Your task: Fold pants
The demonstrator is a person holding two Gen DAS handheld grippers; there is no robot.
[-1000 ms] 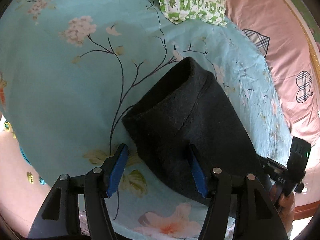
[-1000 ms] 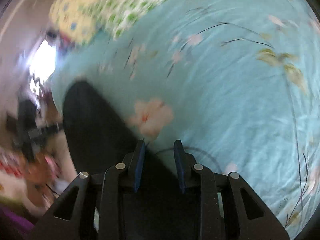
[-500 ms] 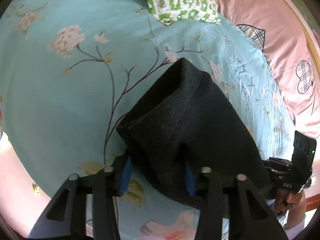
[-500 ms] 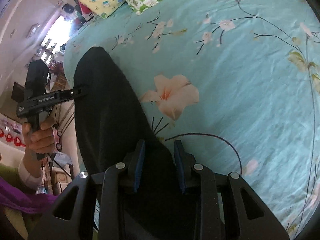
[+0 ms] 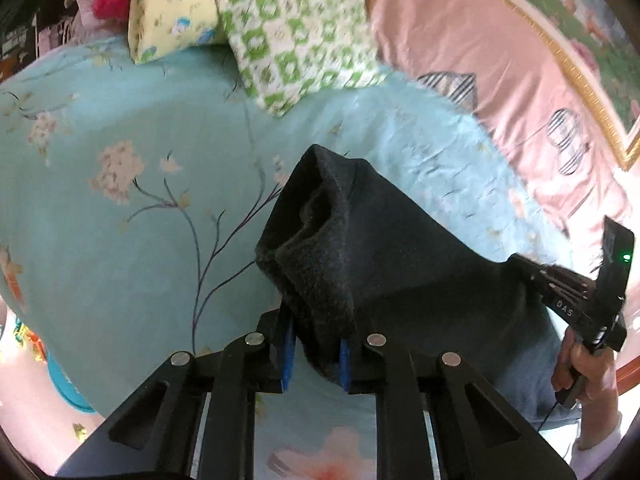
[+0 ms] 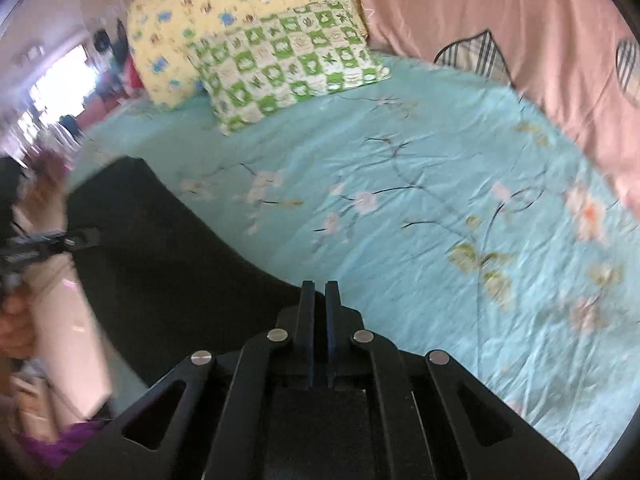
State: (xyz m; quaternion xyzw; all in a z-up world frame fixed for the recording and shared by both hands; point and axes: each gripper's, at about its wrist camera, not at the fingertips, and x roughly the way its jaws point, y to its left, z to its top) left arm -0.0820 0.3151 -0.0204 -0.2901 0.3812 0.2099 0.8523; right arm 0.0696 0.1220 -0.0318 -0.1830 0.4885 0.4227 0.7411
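The black pants (image 5: 384,256) hang lifted above a light blue flowered bedsheet (image 5: 120,184). My left gripper (image 5: 316,354) is shut on a thick bunched corner of the pants. My right gripper (image 6: 319,300) is shut on the other corner of the pants (image 6: 160,264), its blue pads almost touching. The right gripper also shows in the left wrist view (image 5: 580,300) at the far right, holding the stretched cloth edge. The left gripper shows blurred in the right wrist view (image 6: 48,242) at the left.
A green checked pillow (image 5: 296,40) and a yellow pillow (image 5: 180,4) lie at the head of the bed. A pink cover with striped shapes (image 5: 500,64) runs along the right side. The bed edge and floor (image 5: 24,392) are at lower left.
Both grippers closed on the pants and lifted them off the sheet. The cloth is now stretched between the two grippers and both views have tilted up toward the pillows.
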